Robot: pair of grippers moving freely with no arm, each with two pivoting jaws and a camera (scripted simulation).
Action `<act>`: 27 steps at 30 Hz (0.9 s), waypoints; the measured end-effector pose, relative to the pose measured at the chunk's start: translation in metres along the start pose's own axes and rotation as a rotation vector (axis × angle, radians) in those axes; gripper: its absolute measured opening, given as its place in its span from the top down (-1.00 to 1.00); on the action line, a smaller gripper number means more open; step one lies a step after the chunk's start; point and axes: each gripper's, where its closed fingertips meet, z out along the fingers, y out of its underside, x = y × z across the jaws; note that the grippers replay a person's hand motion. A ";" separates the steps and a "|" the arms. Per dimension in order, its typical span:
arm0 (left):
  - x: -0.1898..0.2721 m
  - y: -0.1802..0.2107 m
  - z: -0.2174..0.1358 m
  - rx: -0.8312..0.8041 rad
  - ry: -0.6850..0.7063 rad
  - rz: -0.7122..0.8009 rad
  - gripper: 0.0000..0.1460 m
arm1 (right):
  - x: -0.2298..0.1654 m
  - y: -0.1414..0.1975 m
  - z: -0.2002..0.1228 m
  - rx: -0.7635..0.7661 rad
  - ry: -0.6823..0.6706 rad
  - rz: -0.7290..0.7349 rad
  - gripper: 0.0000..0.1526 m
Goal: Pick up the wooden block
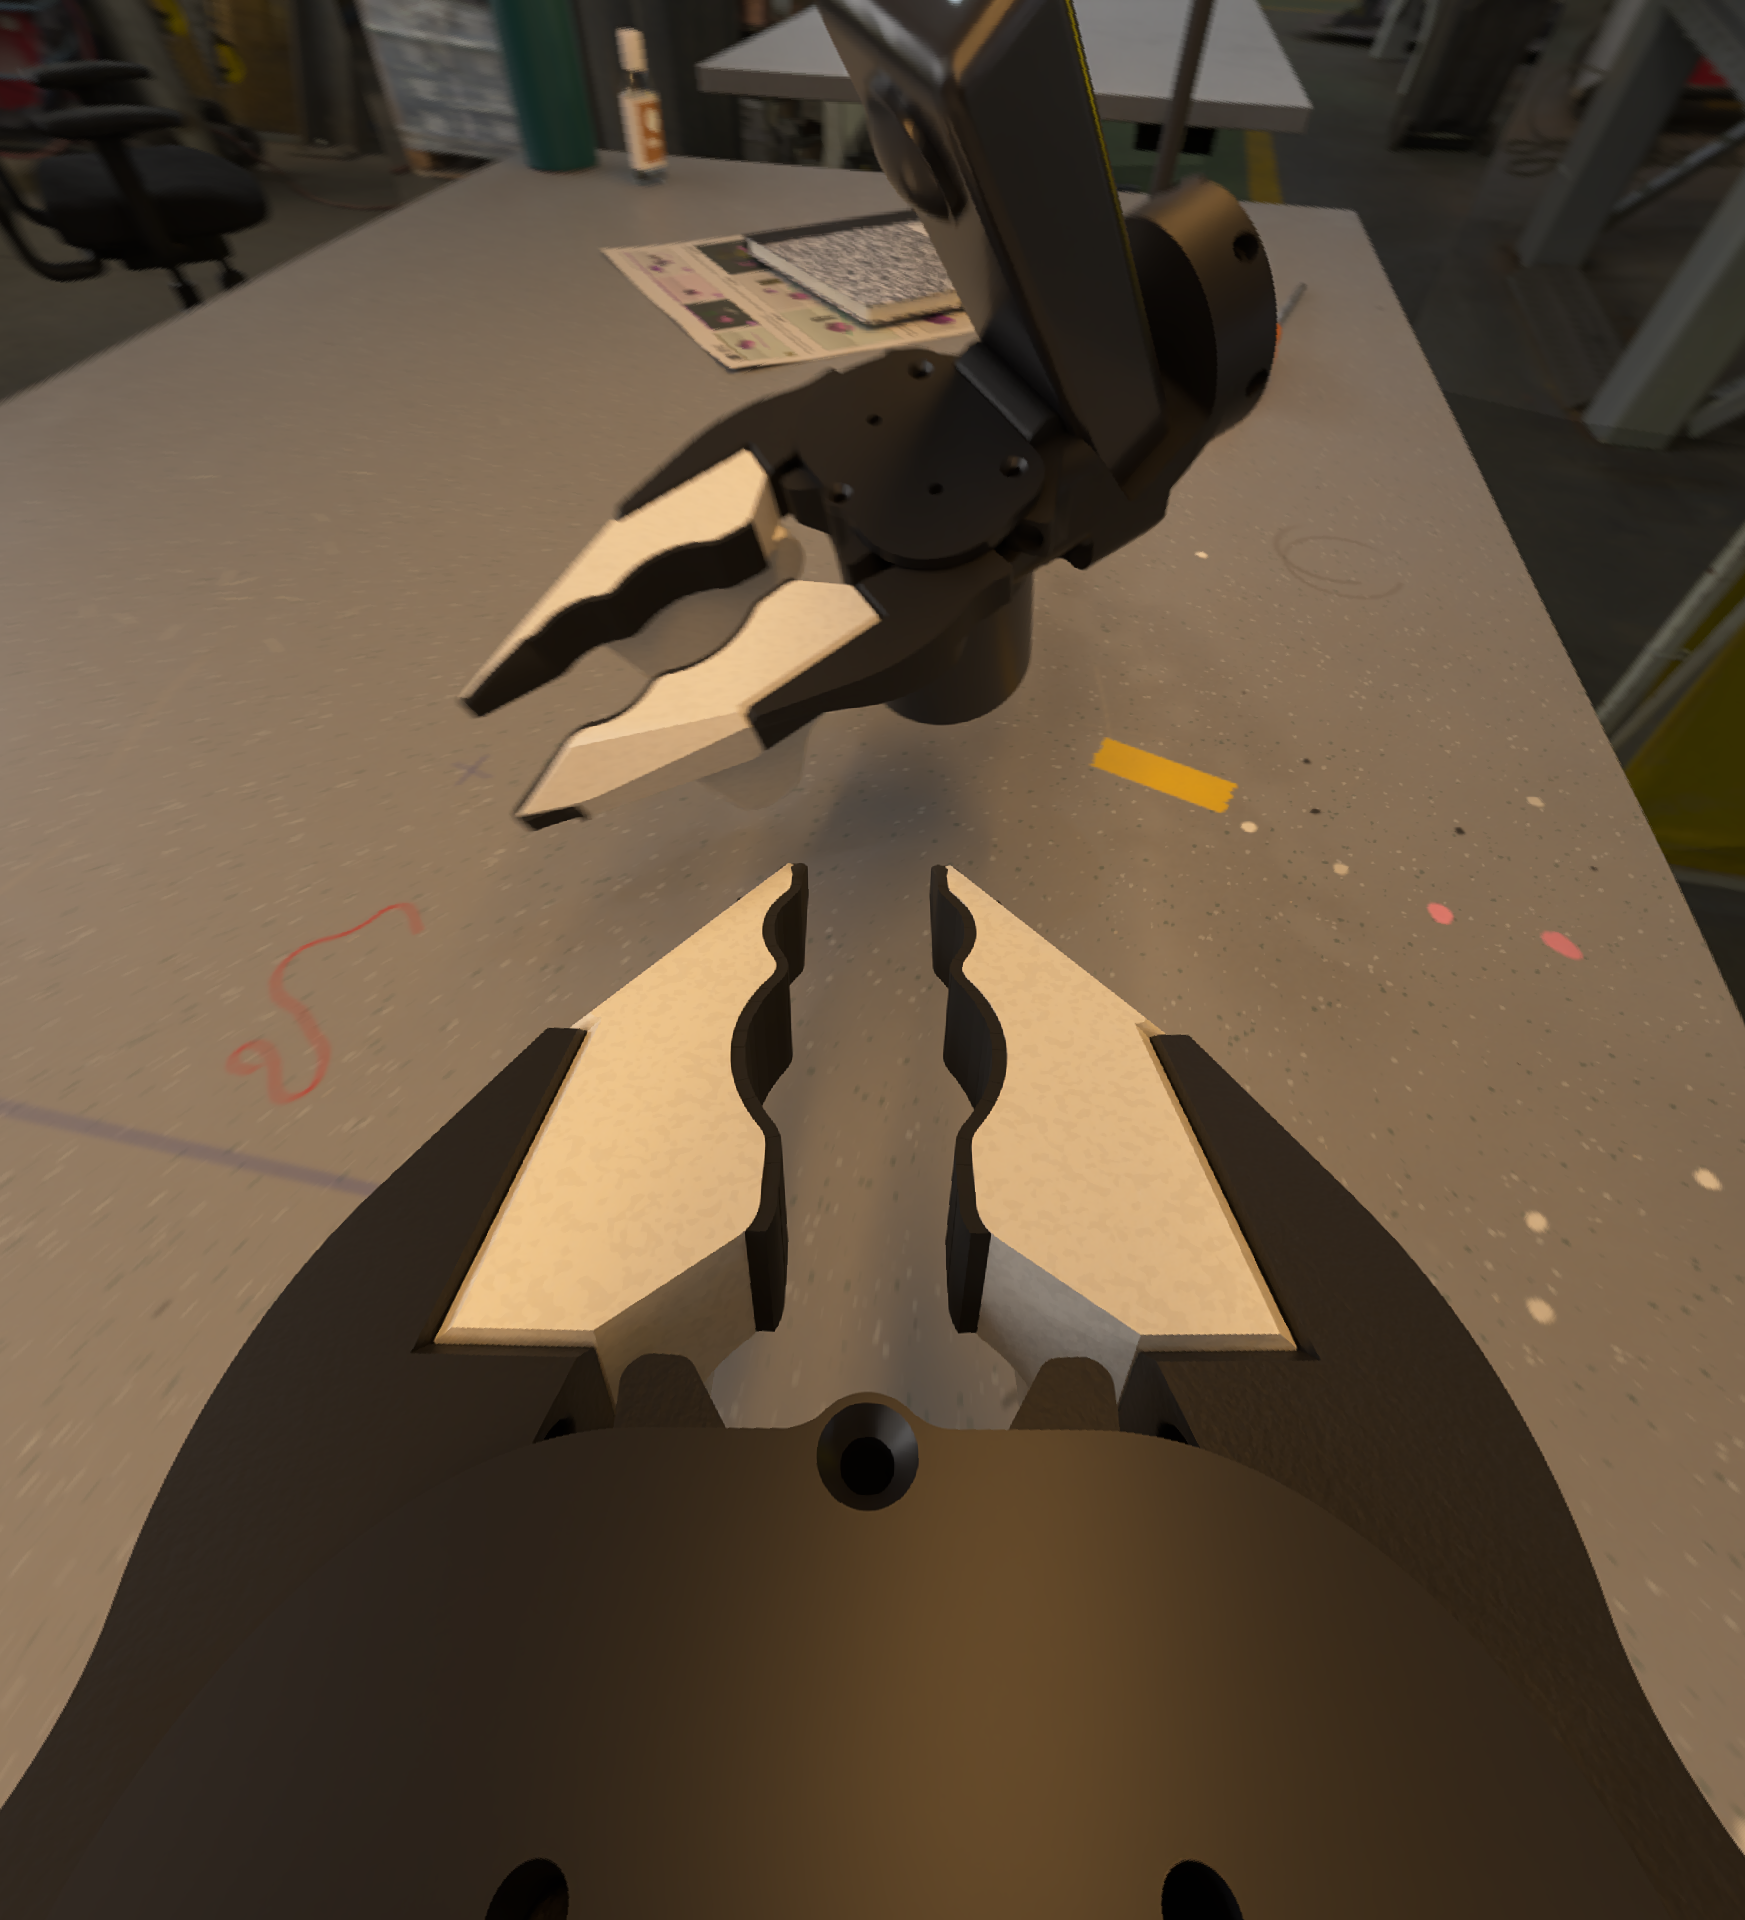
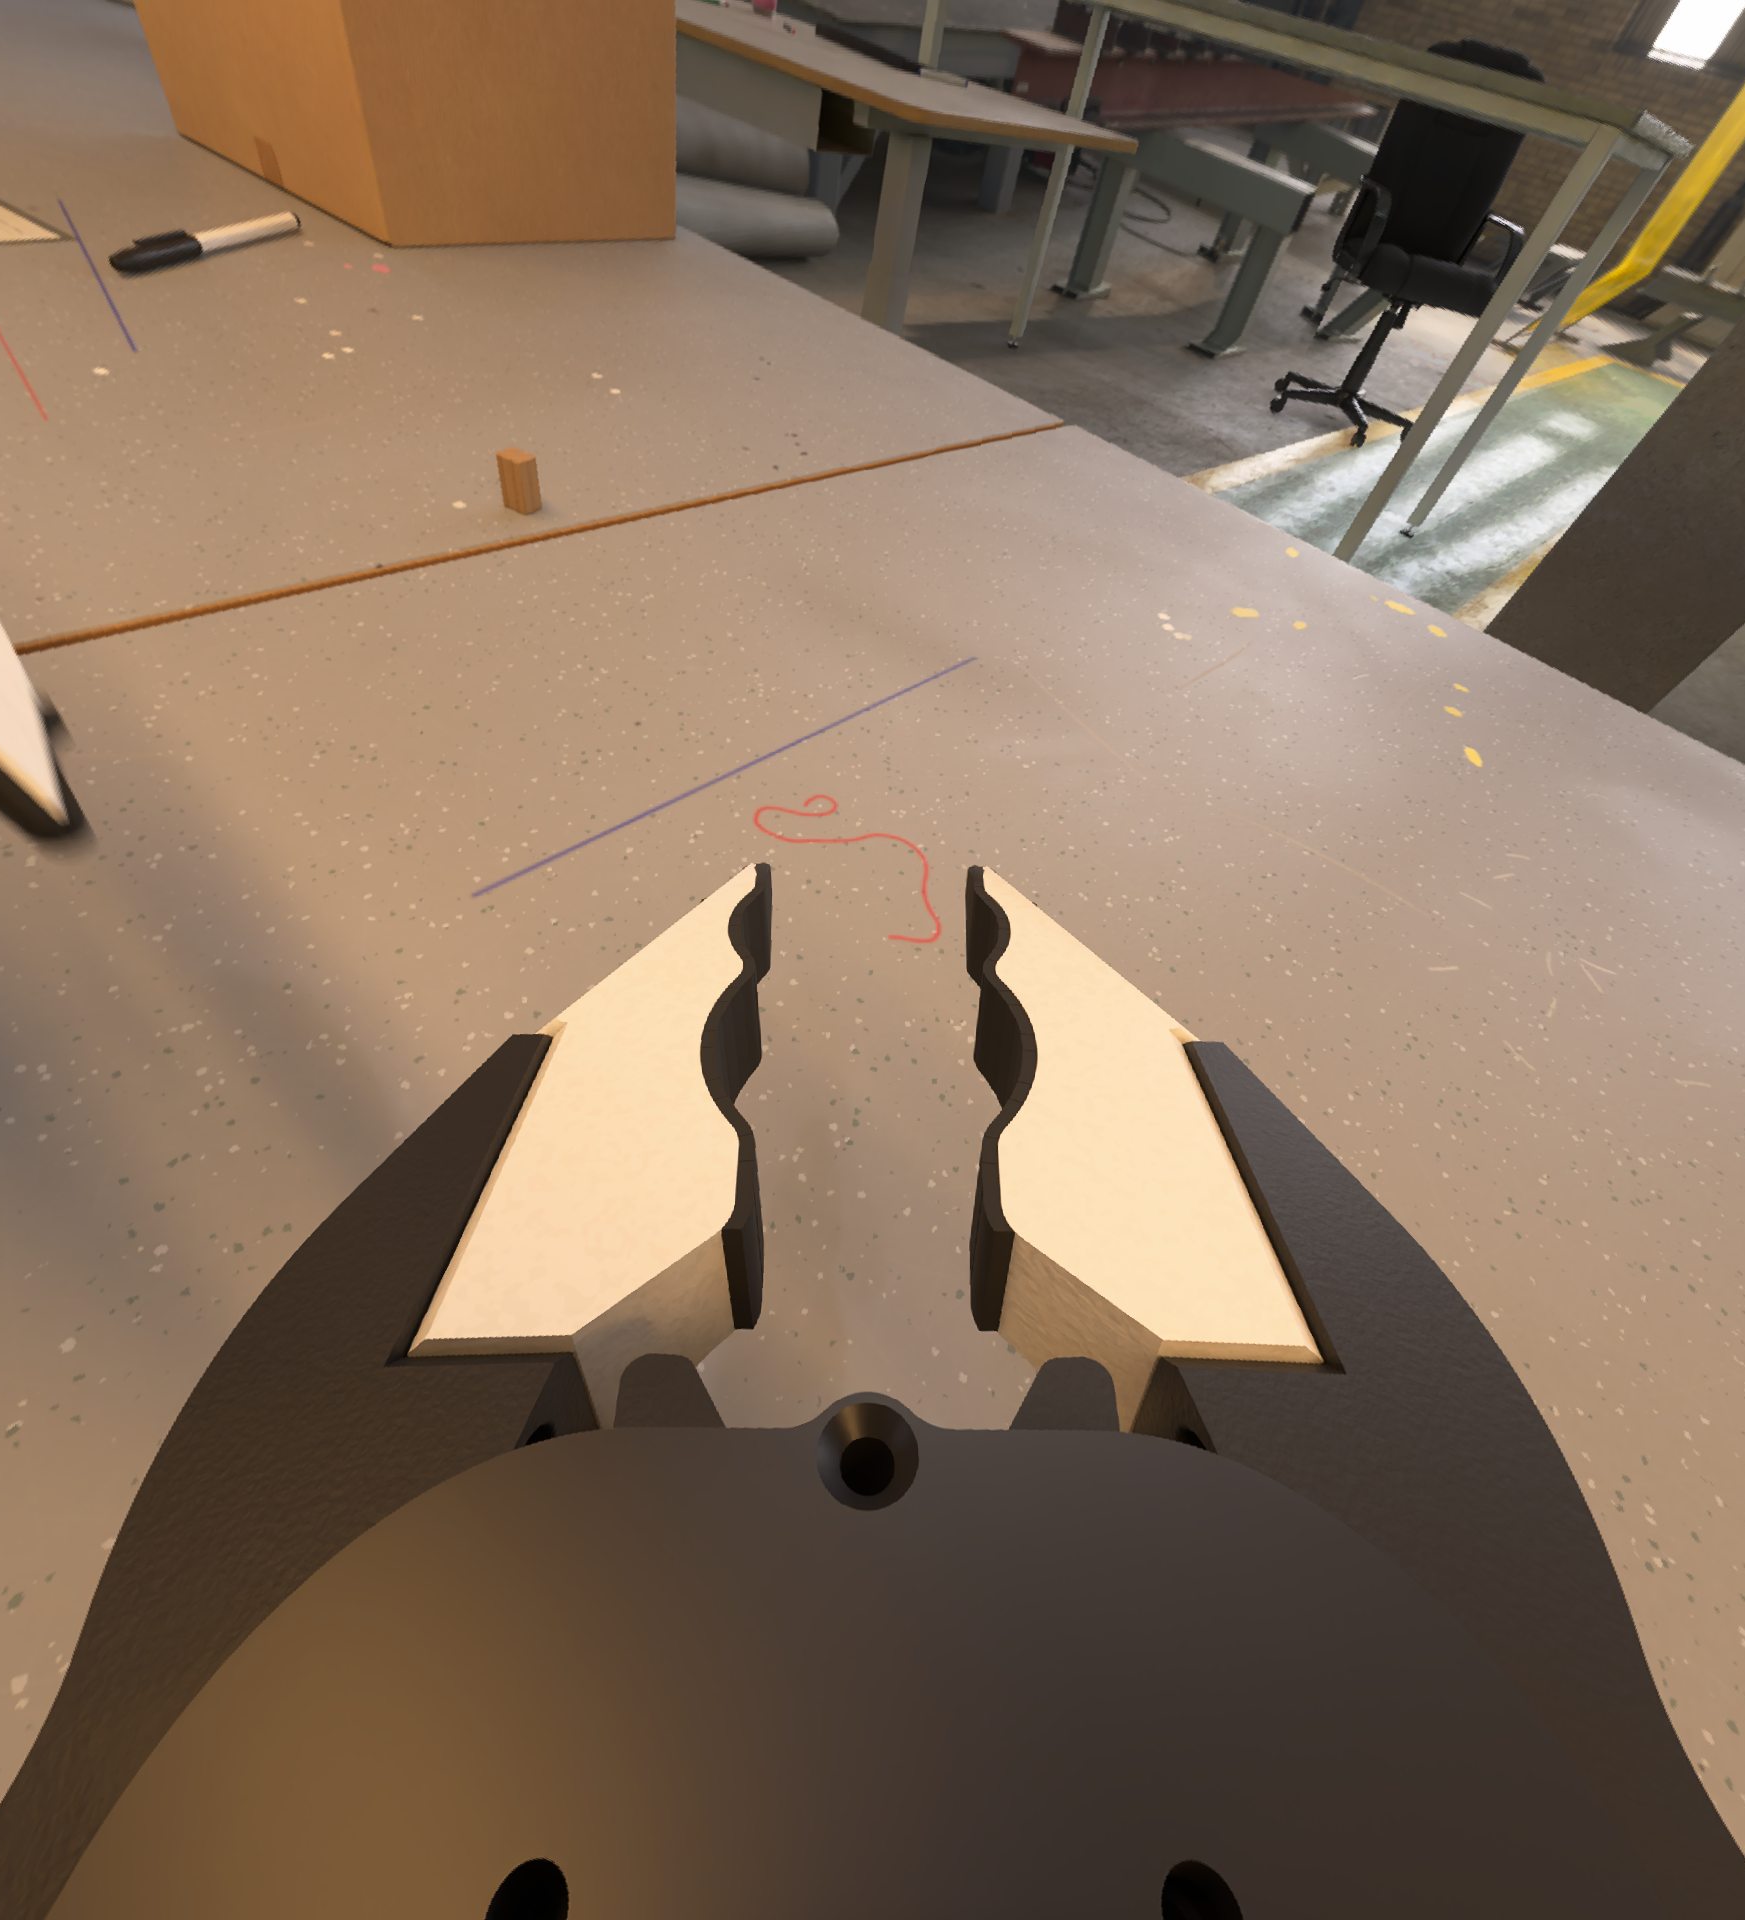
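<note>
Surface [image 2: 1263,935]: grey-tan w/ white flecks, red squiggle [image 2: 852,862], blue line [image 2: 722,777]. Wooden block [image 2: 519,481]: light orange-brown. Box [image 2: 452,104]: tan cardboard. Marker [image 2: 205,241]: black cap, white barrel. Tape [image 1: 1163,774]: yellow. Notebook [image 1: 863,268]: b/w speckle. Tongs: cream fingers [image 2: 619,1143], black bodies.

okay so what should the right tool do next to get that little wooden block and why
Probably ease the right tool forward and leftward toward the small upright tan wooden block: its jaws are open and empty, and the block stands untouched, far ahead on the speckled grey table.
</note>
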 end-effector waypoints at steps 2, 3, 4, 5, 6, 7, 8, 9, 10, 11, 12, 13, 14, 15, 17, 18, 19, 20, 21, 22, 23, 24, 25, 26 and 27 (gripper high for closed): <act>-0.005 -0.005 -0.029 0.010 -0.046 -0.010 0.67 | -0.001 0.001 0.000 -0.008 -0.001 -0.009 0.52; -0.010 -0.008 -0.049 0.020 -0.072 -0.014 0.67 | -0.001 0.000 -0.001 -0.003 0.001 -0.012 0.52; -0.018 -0.012 -0.071 0.032 -0.111 -0.021 0.67 | -0.002 -0.001 -0.002 0.003 0.000 -0.011 0.53; -0.026 -0.015 -0.095 0.044 -0.150 -0.027 0.68 | -0.002 -0.002 -0.002 0.009 -0.006 -0.006 0.53; -0.036 -0.017 -0.119 0.051 -0.184 -0.034 0.69 | -0.003 -0.003 -0.002 0.012 -0.014 0.000 0.53; -0.047 -0.015 -0.141 0.035 -0.207 -0.041 0.71 | -0.004 -0.003 -0.003 0.014 -0.022 0.006 0.53; -0.059 -0.008 -0.160 -0.012 -0.224 -0.049 0.72 | -0.005 -0.003 -0.003 0.015 -0.029 0.009 0.53; -0.076 0.001 -0.178 -0.076 -0.257 -0.061 0.70 | -0.006 -0.003 -0.003 0.016 -0.036 0.012 0.53; -0.097 0.011 -0.195 -0.136 -0.319 -0.074 0.67 | -0.006 -0.003 -0.002 0.017 -0.042 0.014 0.53; -0.117 0.019 -0.208 -0.180 -0.373 -0.084 0.63 | -0.007 -0.003 -0.002 0.017 -0.046 0.016 0.53; -0.135 0.027 -0.218 -0.218 -0.401 -0.094 0.60 | -0.007 -0.002 -0.001 0.015 -0.048 0.017 0.53; -0.154 0.035 -0.225 -0.249 -0.419 -0.108 0.59 | -0.008 -0.002 -0.001 0.014 -0.048 0.017 0.53; -0.171 0.042 -0.229 -0.272 -0.433 -0.128 0.59 | -0.008 -0.001 -0.001 0.012 -0.047 0.015 0.53; -0.186 0.049 -0.229 -0.291 -0.432 -0.153 0.59 | -0.008 -0.001 0.000 0.011 -0.047 0.013 0.53; -0.208 0.062 -0.221 -0.327 -0.388 -0.201 0.59 | -0.009 -0.001 0.000 0.015 -0.050 0.004 0.53; -0.215 0.068 -0.215 -0.352 -0.362 -0.211 0.59 | -0.010 -0.002 -0.001 0.020 -0.050 -0.003 0.53; -0.222 0.075 -0.207 -0.390 -0.338 -0.205 0.59 | -0.010 -0.002 -0.001 0.025 -0.048 -0.012 0.53; -0.228 0.082 -0.200 -0.433 -0.327 -0.185 0.59 | -0.010 -0.003 -0.001 0.030 -0.046 -0.021 0.53; -0.234 0.089 -0.194 -0.480 -0.317 -0.160 0.58 | -0.010 -0.003 -0.001 0.032 -0.047 -0.028 0.53; -0.238 0.098 -0.187 -0.531 -0.302 -0.137 0.56 | -0.010 -0.003 -0.001 0.033 -0.047 -0.032 0.53; -0.242 0.105 -0.180 -0.582 -0.286 -0.118 0.55 | -0.010 -0.004 -0.001 0.034 -0.043 -0.034 0.54; -0.246 0.113 -0.175 -0.631 -0.271 -0.099 0.54 | -0.010 -0.004 -0.001 0.035 -0.038 -0.035 0.54; -0.249 0.119 -0.170 -0.675 -0.258 -0.076 0.54 | -0.010 -0.004 0.000 0.035 -0.036 -0.035 0.54; -0.251 0.125 -0.165 -0.712 -0.246 -0.054 0.54 | -0.009 -0.004 0.000 0.033 -0.035 -0.034 0.54; -0.253 0.131 -0.161 -0.749 -0.232 -0.037 0.54 | -0.010 -0.003 0.001 0.031 -0.036 -0.033 0.54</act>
